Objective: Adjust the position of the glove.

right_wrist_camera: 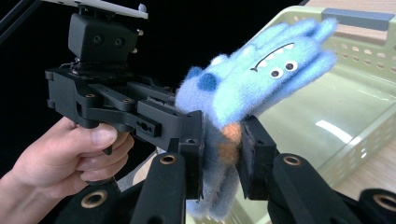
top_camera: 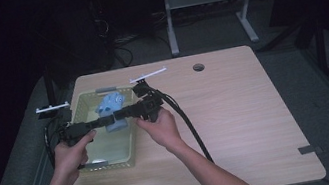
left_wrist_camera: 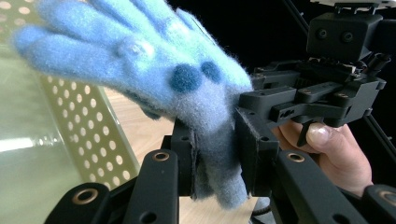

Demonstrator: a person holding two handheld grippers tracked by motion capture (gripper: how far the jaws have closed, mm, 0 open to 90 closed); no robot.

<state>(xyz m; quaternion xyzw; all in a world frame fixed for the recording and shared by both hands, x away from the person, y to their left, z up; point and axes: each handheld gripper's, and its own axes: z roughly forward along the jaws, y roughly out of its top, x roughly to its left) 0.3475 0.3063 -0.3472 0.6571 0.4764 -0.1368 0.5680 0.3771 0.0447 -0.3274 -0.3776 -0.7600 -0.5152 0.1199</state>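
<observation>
Both grippers, left (top_camera: 106,121) and right (top_camera: 118,115), pinch the glove (top_camera: 111,104) over the basket (top_camera: 134,148); release one side first, gently.

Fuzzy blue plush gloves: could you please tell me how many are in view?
1. The fuzzy blue plush glove is held above the pale green perforated plastic basket, clamped at its cuff by both the left gripper and the right gripper. None other visible.
</observation>
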